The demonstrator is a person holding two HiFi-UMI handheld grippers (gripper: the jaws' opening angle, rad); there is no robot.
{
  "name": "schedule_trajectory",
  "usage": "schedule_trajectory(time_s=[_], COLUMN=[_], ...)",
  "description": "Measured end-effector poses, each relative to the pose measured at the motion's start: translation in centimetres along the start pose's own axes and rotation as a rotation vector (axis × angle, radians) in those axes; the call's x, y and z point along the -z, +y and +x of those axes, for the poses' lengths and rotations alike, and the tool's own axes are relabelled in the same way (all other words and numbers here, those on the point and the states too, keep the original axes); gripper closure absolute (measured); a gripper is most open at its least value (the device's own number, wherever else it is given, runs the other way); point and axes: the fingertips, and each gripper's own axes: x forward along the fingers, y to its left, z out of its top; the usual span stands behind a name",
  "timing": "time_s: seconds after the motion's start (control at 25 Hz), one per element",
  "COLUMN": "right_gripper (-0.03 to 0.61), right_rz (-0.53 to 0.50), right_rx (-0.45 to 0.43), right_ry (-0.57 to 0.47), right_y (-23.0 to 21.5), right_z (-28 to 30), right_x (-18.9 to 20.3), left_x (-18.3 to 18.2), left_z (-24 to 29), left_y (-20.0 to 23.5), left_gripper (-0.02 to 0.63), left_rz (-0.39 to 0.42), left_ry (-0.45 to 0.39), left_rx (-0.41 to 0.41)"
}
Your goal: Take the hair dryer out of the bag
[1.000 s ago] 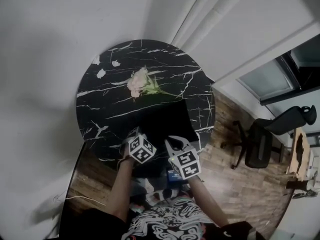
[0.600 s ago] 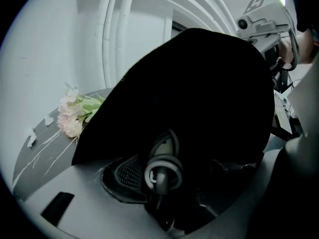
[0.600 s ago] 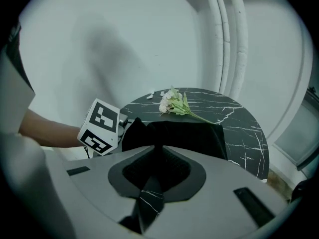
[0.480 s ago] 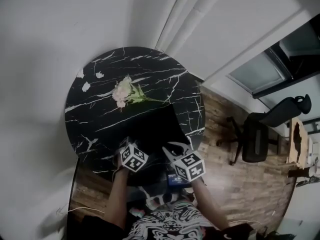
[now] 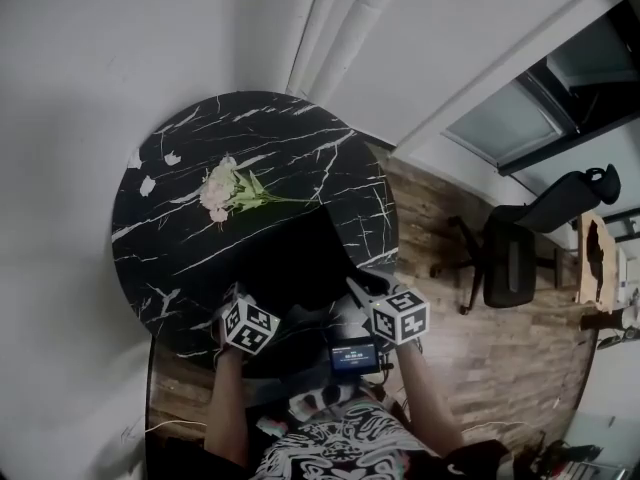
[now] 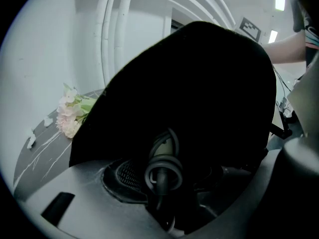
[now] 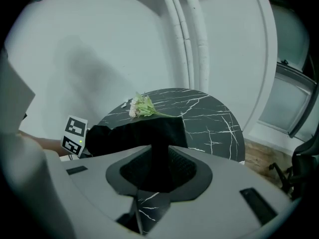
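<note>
A black bag [image 5: 300,258] lies on the near side of the round black marble table [image 5: 165,238]. My left gripper [image 5: 243,303] is at the bag's mouth, jaws wide apart around the opening [image 6: 194,183]. Inside, the left gripper view shows the hair dryer's pale body [image 6: 168,146] and its coiled black cord [image 6: 162,169]; the rest is hidden in the dark. My right gripper [image 5: 362,290] is at the bag's near right edge. A strip of the bag's fabric [image 7: 158,151] runs up between its pads [image 7: 159,172], and its jaws are opening.
A bunch of pale flowers [image 5: 222,190] lies behind the bag, with loose petals [image 5: 148,183] at the table's left. White pipes [image 5: 335,18] run up the wall. A black office chair [image 5: 510,268] stands on the wooden floor to the right.
My right gripper has swung to the right along the table's near edge and rolled, drawing the bag's edge with it. The left gripper has stayed at the bag's mouth.
</note>
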Motion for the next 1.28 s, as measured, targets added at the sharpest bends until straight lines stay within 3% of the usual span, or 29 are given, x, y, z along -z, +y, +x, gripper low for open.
schedule_trajectory(time_s=[0.12,0.24,0.48,0.64,0.8,0.96,1.08,1.28], right_gripper=[0.509,0.494,0.423,0.414,0.413,0.396,0.396,0.412], right_rz=[0.054,0.171,0.295,0.444,0.501,0.611,0.593,0.417], right_rx=[-0.01,-0.056,-0.135,-0.178,-0.195,-0.274,-0.279,-0.253], right_ry=[-0.01,-0.045,-0.046,-0.084,-0.044,-0.006,0.007,0.07], right_y=[-1.6,-2.7,-4.6,-6.4,-8.0,-8.1,-8.5,-8.4], right_z=[0.8,1.8,4.7,6.2,8.0,9.3,9.5,10.0], right_x=[-0.1,-0.6,-0.9,-1.4,-0.3,1.6,2.1,2.1], left_x=[-0.1,-0.1,-0.2,0.0,0.0,0.1,0.0,0.1], left_z=[0.1,0.1,0.0,0.0,0.1,0.3,0.3,0.5], left_y=[0.0,0.0,0.0,0.0,0.2,0.0,0.0,0.0], left_gripper=[0.397,0.397,0.397,0.397,0.397,0.397,0.397,0.396], left_rz=[0.004,0.001,0.004,0.001,-0.013,-0.026,-0.028,-0.027], left_ry=[0.005,0.015,0.026,0.027,0.019,0.014,0.015,0.02], left_rx=[0.006,0.027,0.063,0.078,0.093,0.104,0.105,0.105])
